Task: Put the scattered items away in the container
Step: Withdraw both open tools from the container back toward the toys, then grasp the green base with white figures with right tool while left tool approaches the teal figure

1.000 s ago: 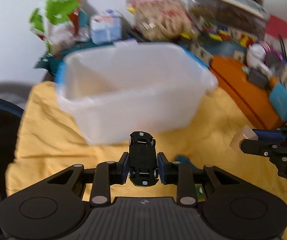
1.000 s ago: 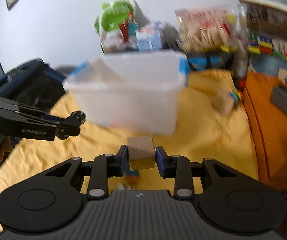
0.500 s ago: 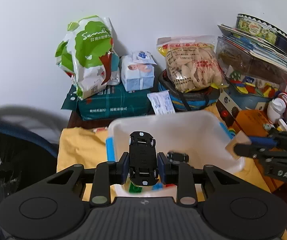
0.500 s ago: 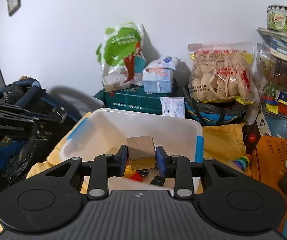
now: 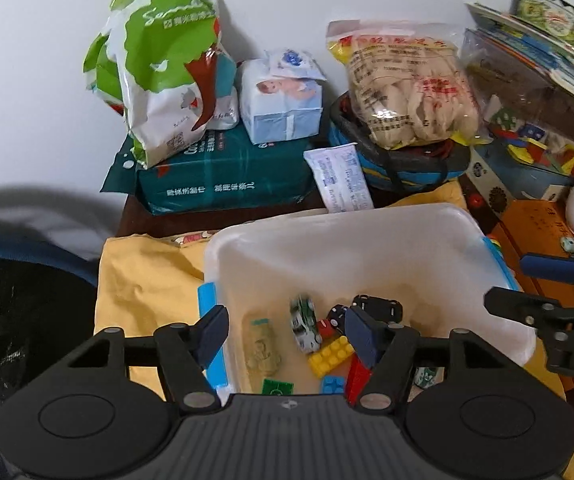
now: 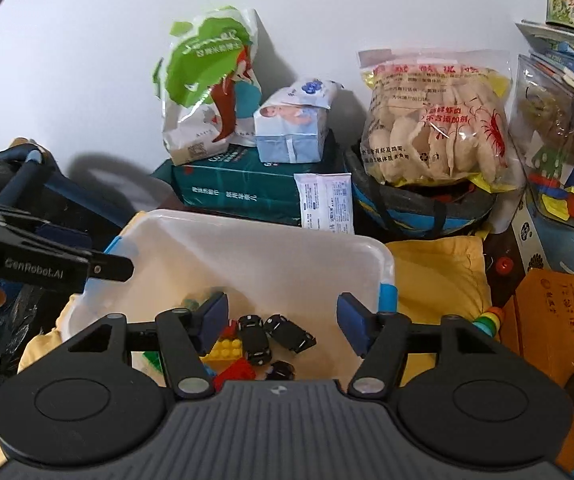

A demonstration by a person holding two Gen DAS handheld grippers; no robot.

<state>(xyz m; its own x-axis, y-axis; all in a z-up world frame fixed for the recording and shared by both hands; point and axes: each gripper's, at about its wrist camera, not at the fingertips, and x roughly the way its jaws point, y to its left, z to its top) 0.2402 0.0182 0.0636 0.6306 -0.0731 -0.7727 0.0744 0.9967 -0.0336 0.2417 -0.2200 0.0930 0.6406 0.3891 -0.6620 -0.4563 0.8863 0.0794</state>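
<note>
The white plastic container [image 5: 367, 220] with blue clips stands on a yellow cloth [image 5: 143, 280], right under both grippers. My left gripper [image 5: 287, 328] hovers over its near left part with its jaws opening and nothing between the pads. Below it lie a black toy car [image 5: 379, 306], a green-and-white car [image 5: 305, 322] and a yellow brick [image 5: 331, 356]. My right gripper [image 6: 283, 320] is over the container [image 6: 247, 220] too, its jaws opening and empty. Two black cars [image 6: 253, 338] and a red brick [image 6: 237, 370] lie beneath it. The wooden block is not visible.
Behind the container are a green-and-white bag [image 5: 167, 76], a tissue pack [image 5: 283, 100] on a teal package [image 5: 223, 180], and a snack bag [image 5: 407, 84]. An orange box [image 6: 559, 312] and a ring toy [image 6: 491, 316] sit to the right. A dark bag [image 5: 19, 320] lies left.
Both grippers moved forward over the container, then opened. The black car has left the left jaws and the wooden block has left the right jaws.
</note>
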